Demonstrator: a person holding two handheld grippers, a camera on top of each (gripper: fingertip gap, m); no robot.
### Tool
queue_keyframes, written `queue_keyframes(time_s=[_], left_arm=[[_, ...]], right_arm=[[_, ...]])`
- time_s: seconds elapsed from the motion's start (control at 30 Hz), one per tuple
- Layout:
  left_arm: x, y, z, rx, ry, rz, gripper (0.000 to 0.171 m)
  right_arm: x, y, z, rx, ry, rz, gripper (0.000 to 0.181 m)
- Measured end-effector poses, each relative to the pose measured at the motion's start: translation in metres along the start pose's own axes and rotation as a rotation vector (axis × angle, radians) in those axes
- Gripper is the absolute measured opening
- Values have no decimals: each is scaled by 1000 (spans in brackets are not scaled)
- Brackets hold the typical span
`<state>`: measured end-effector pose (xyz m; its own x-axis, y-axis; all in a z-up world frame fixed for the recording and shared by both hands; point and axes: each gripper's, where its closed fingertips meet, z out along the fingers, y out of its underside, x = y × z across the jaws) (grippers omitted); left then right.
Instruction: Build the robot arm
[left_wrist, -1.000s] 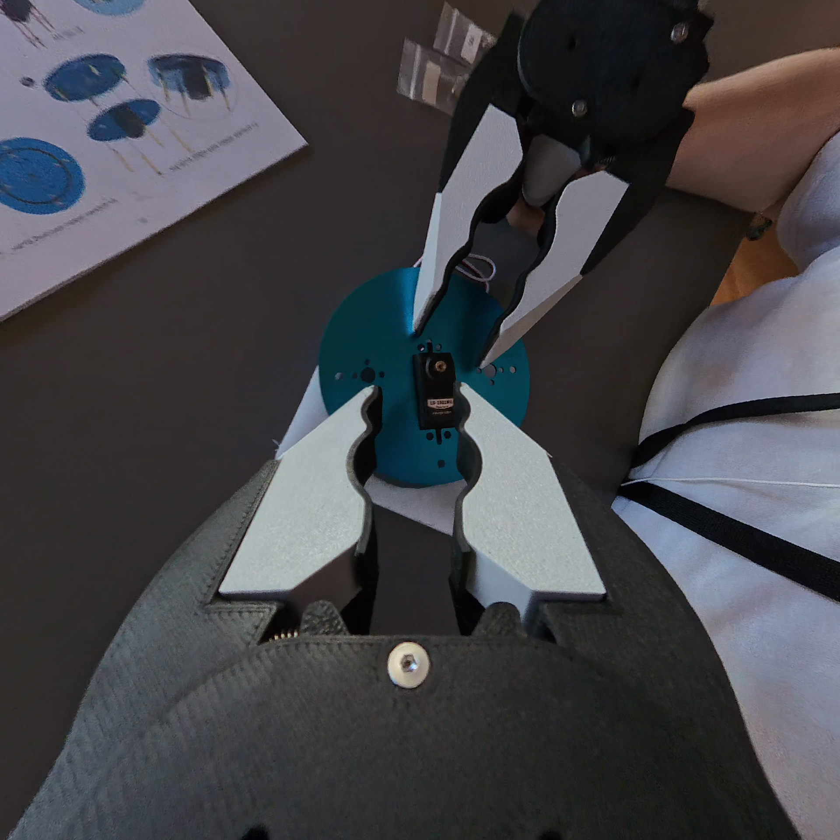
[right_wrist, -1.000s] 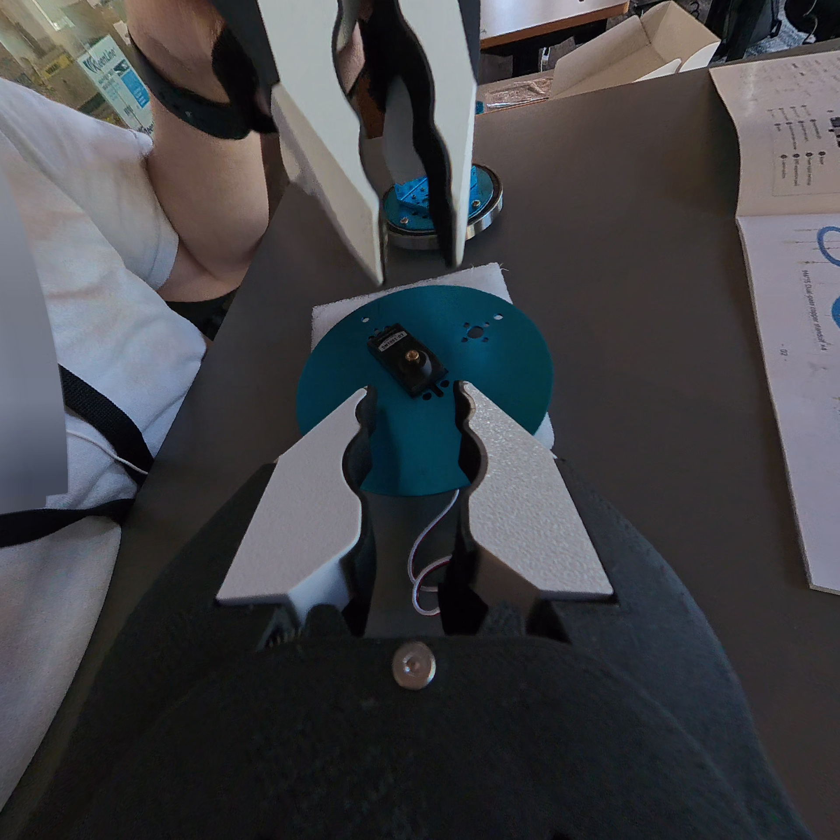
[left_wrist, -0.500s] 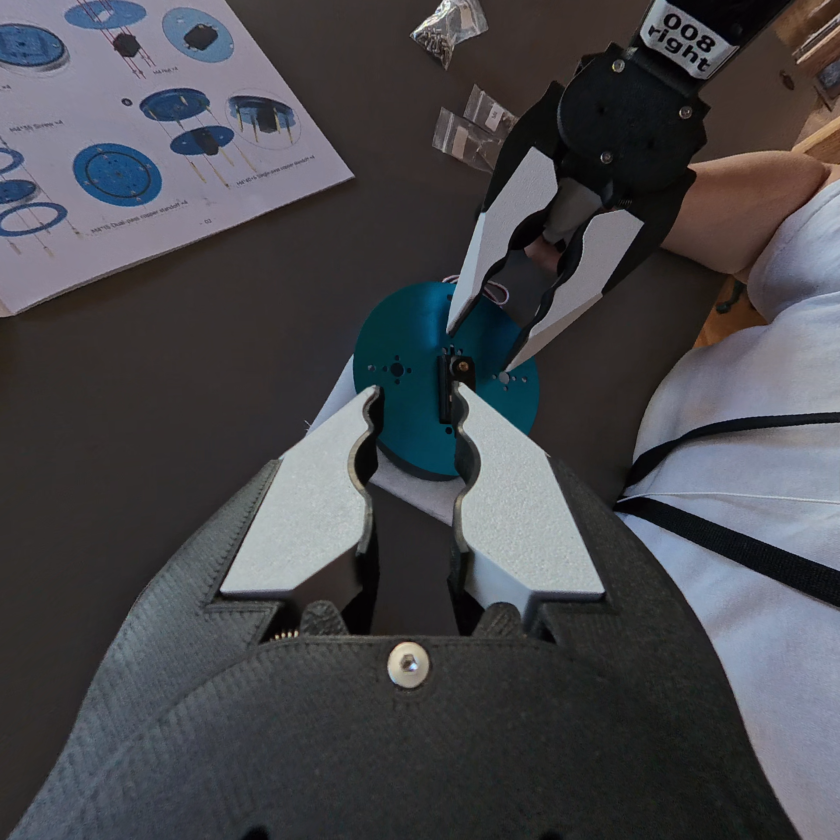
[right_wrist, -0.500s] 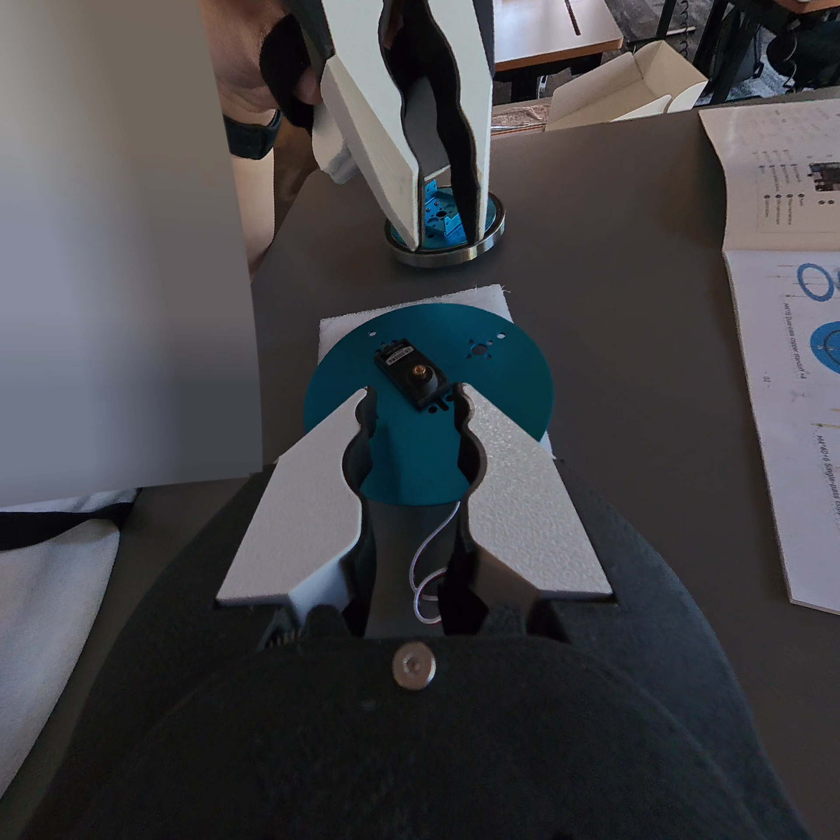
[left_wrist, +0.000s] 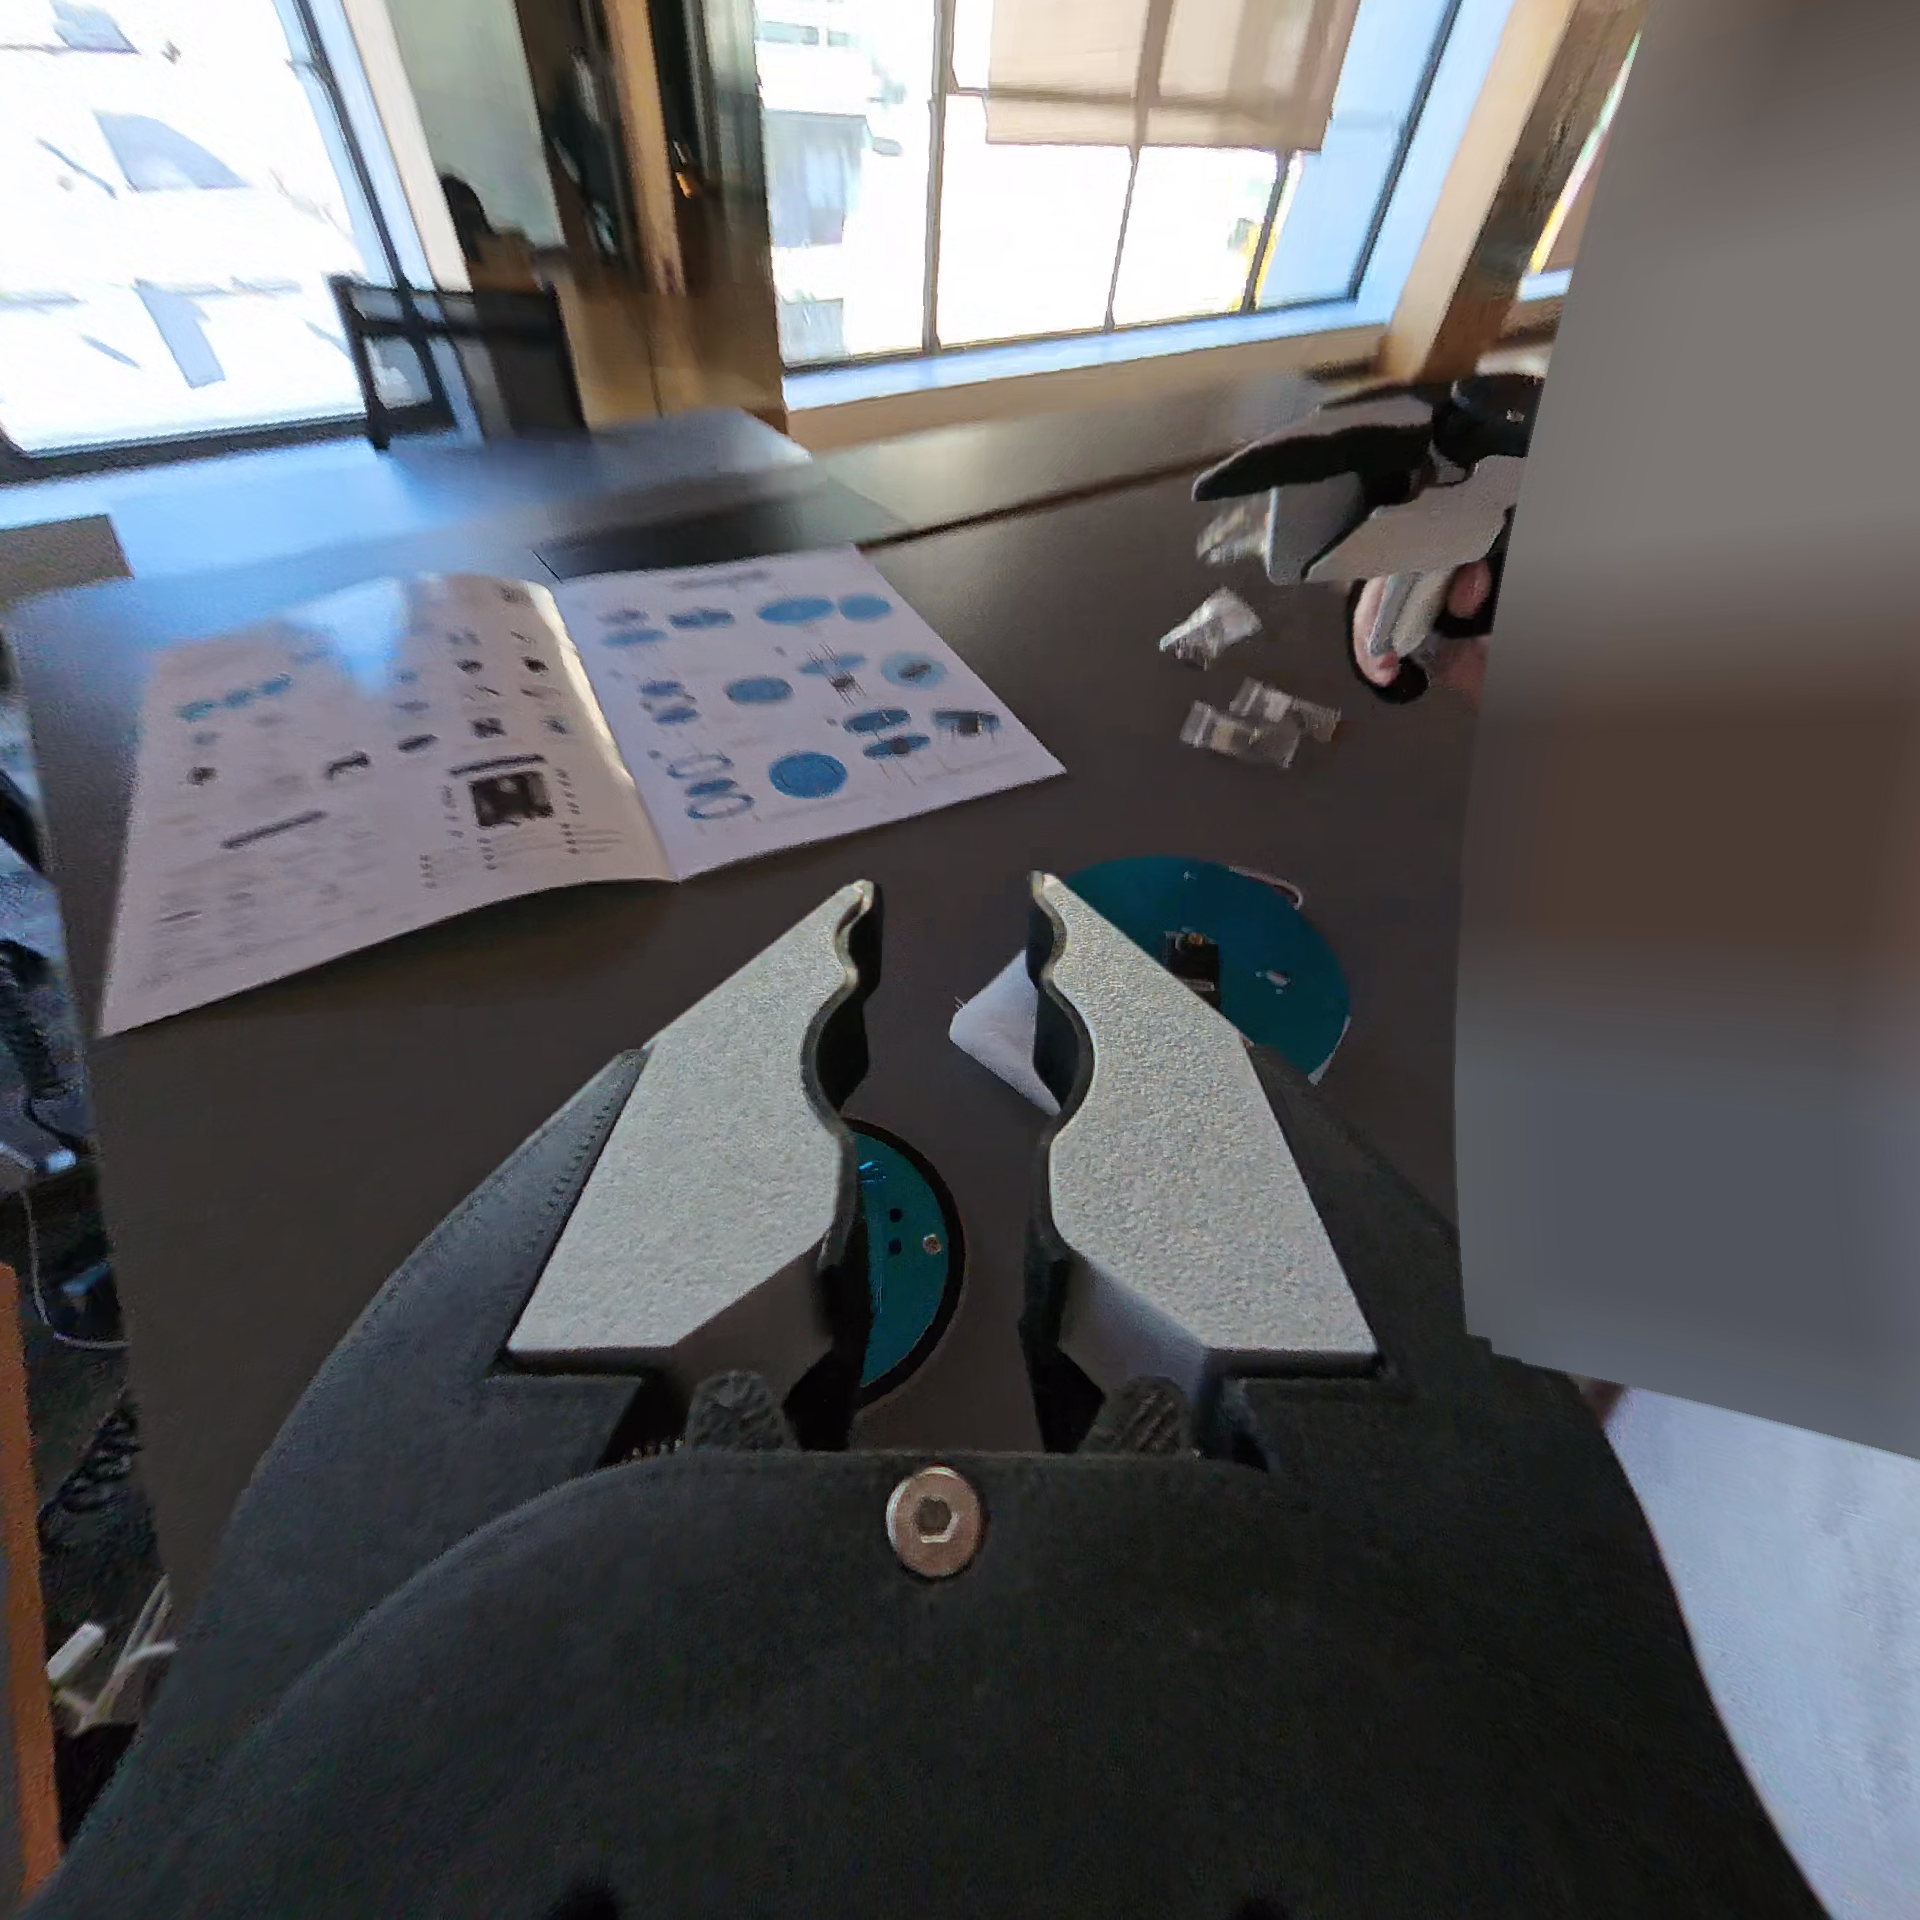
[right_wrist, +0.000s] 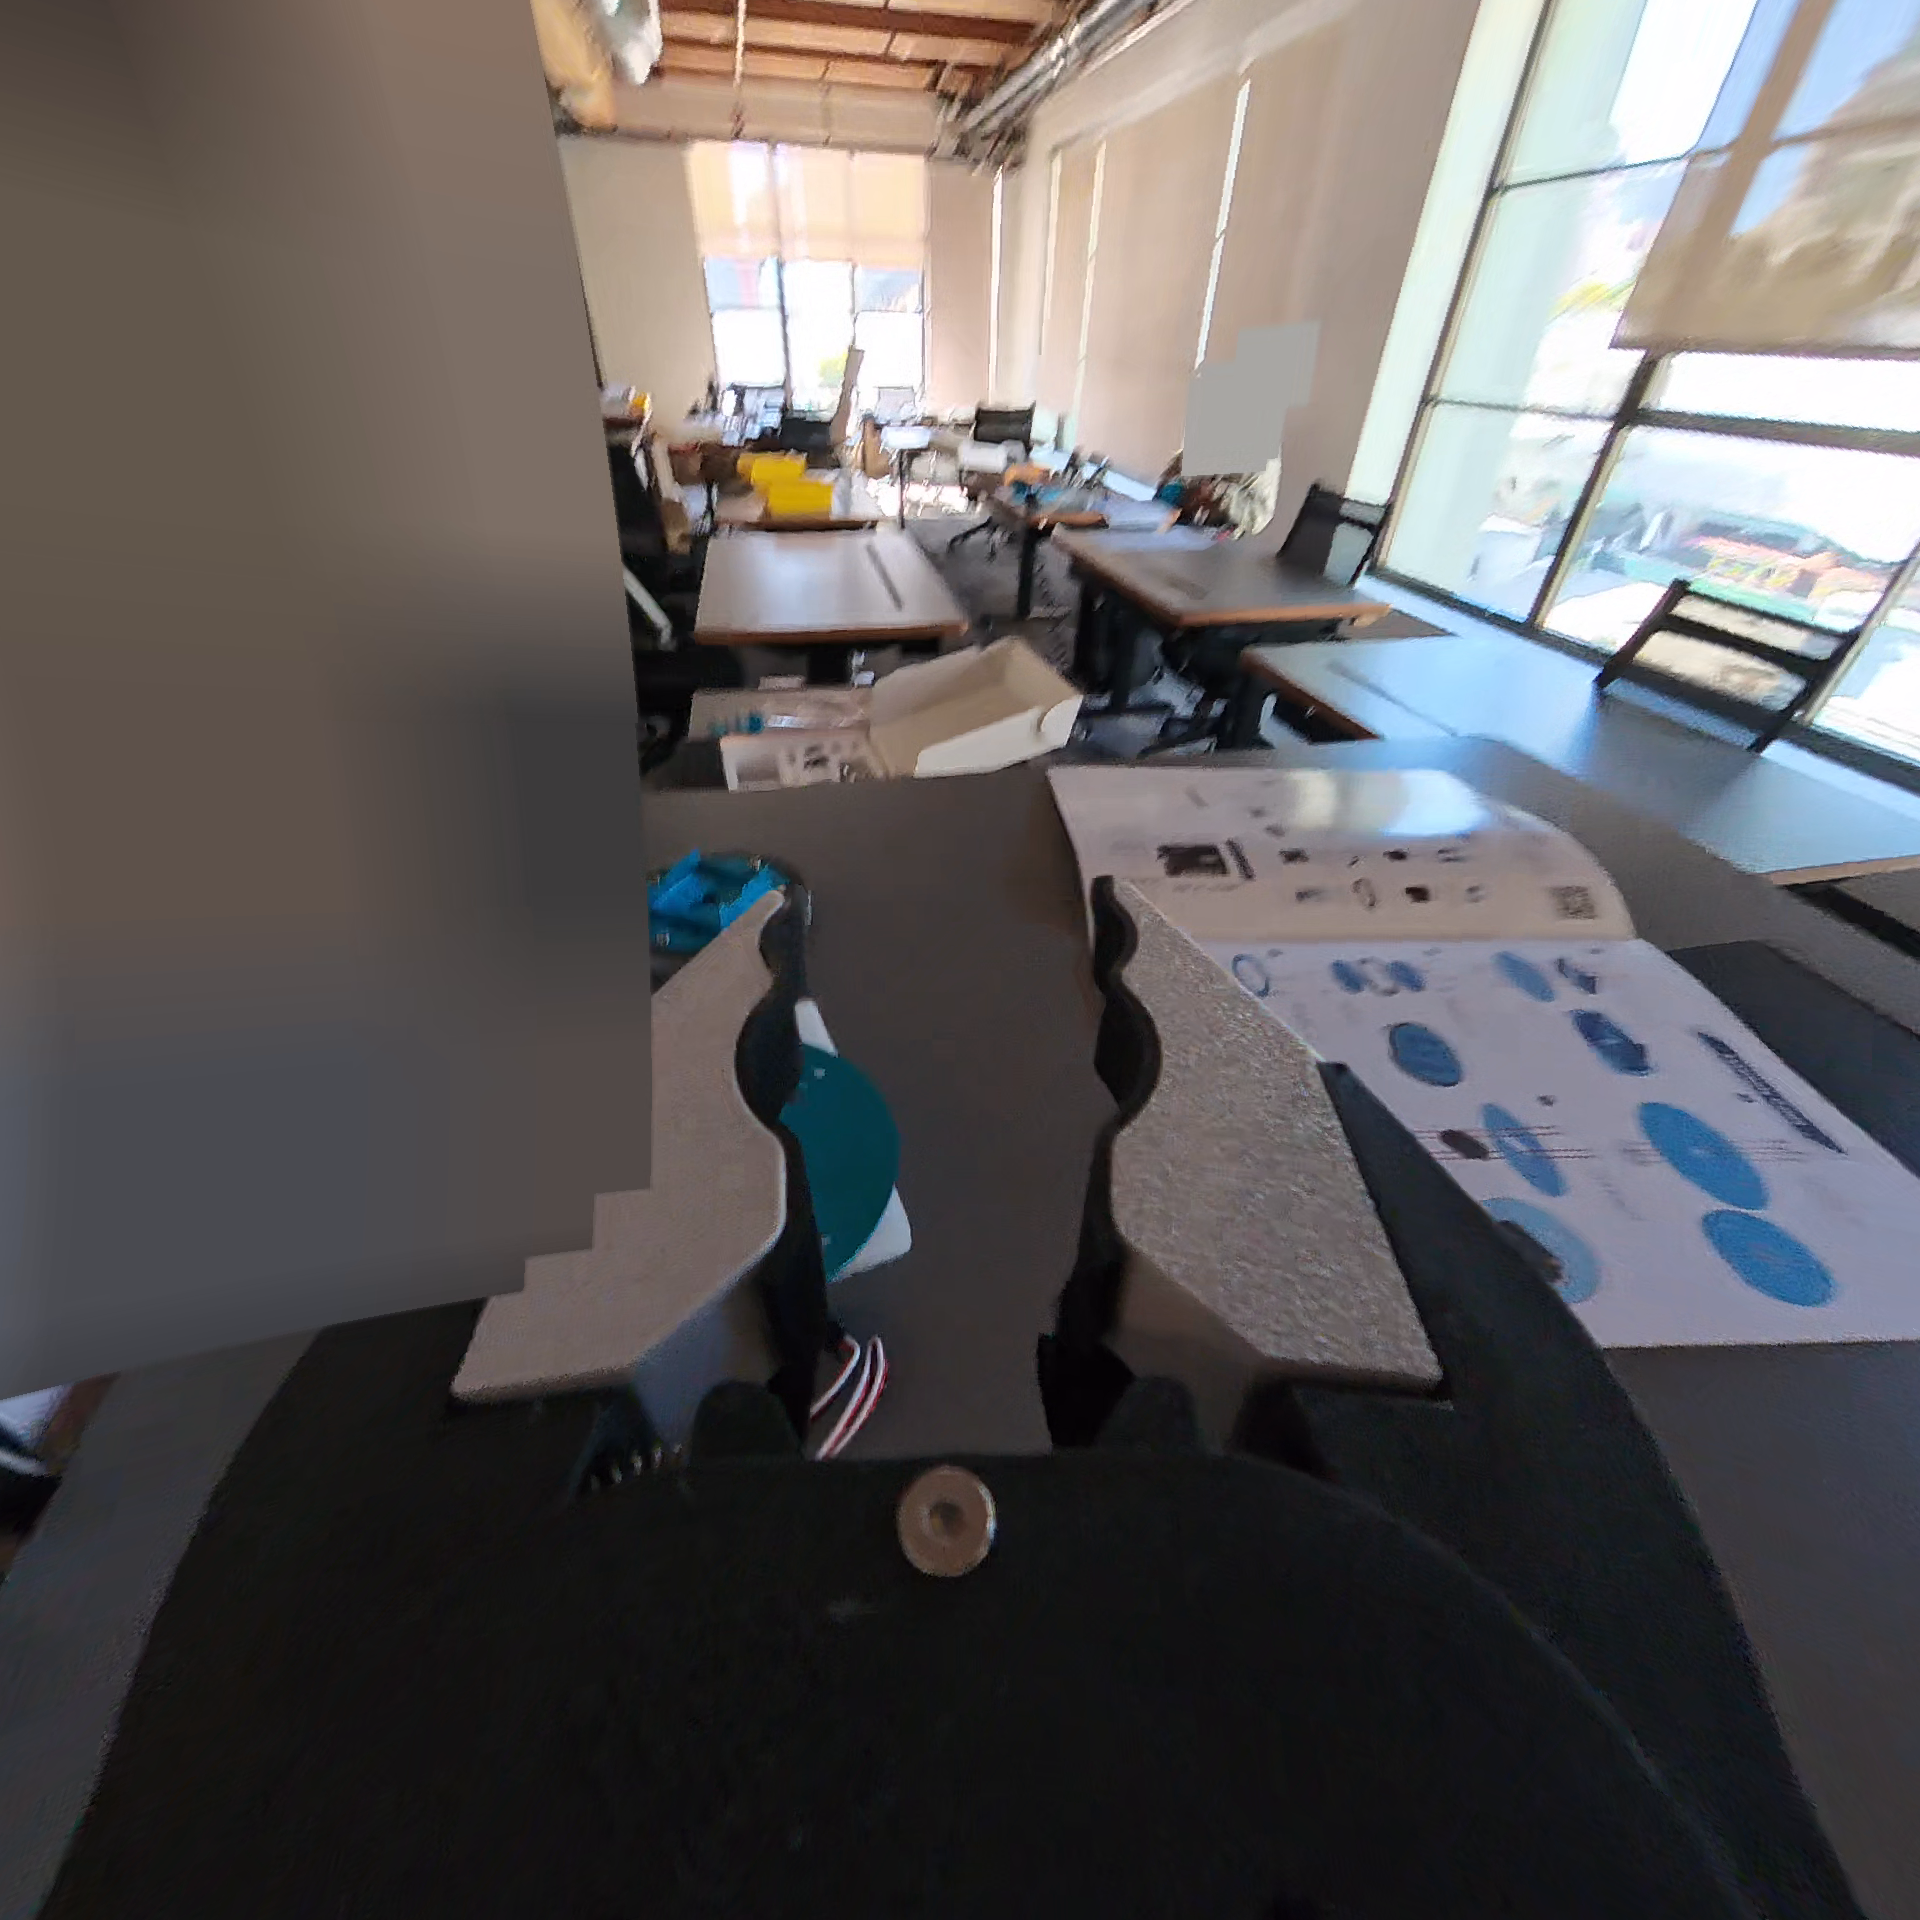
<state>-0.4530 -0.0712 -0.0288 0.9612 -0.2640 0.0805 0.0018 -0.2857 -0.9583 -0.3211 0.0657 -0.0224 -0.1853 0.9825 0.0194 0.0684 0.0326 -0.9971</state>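
Observation:
A teal disc with a small black servo on it lies on a white foam pad on the dark table. My left gripper is open and empty, raised above the table, with the disc just right of its right finger. A second teal round part shows low between its fingers. My right gripper is open wide and empty; the teal disc and the pad lie half hidden behind its left finger. It also shows in the left wrist view, held in the air at the far right.
An open instruction booklet lies on the table. Small clear bags of parts lie beyond the disc. A round tray of blue parts sits at the table's far edge. A red-and-white wire runs under my right gripper. Across from one pair of fingers to the other is roughly 20 centimetres. My right gripper's tips are some 15 centimetres from the teal disc.
Both grippers have pulled back and up from the teal disc and tilted toward the room. The right gripper has opened wider. The disc and servo stay on the pad.

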Motion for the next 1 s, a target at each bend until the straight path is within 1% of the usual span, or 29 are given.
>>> queue_keyframes(time_s=[0.07,0.13,0.17,0.23,0.3,0.37,0.43,0.53,0.57,0.6,0.67,0.73,0.83,0.87,0.9,1.0], left_arm=[[6,-11,-25,105,-23,-10,30],[22,-22,-49,201,-19,-16,33],[33,-27,-61,245,-17,-15,34],[59,-30,-87,296,-37,-5,35],[85,-23,-112,316,-112,12,36],[115,-9,-136,321,-201,17,38],[144,9,-158,337,-306,1,42],[183,24,-193,434,-498,-17,45],[196,28,-201,433,-525,-20,44],[209,32,-206,403,-526,-39,47],[230,35,-214,339,-515,-91,61],[252,33,-225,316,-513,-120,69],[277,38,-249,296,-582,-78,71],[281,43,-259,289,-618,-66,71],[284,49,-270,287,-648,-64,71],[284,68,-304,311,-692,-118,70]], right_arm=[[0,-15,-15,38,17,49,61],[-11,-22,-35,35,13,89,71],[-19,-21,-49,33,17,92,71],[-37,-8,-78,10,49,67,67],[-58,12,-108,-25,76,19,67],[-74,32,-136,-36,123,-33,66],[-96,41,-159,9,118,-69,63],[-124,49,-182,75,95,-117,54],[-135,53,-185,83,68,-117,53],[-146,57,-186,80,27,-117,52],[-164,64,-186,61,-22,-130,41],[-180,65,-183,49,-73,-144,29],[-199,62,-175,45,-134,-168,16],[-202,61,-172,46,-134,-182,9],[-204,60,-169,50,-128,-194,5],[-195,58,-159,49,-58,-224,7]])
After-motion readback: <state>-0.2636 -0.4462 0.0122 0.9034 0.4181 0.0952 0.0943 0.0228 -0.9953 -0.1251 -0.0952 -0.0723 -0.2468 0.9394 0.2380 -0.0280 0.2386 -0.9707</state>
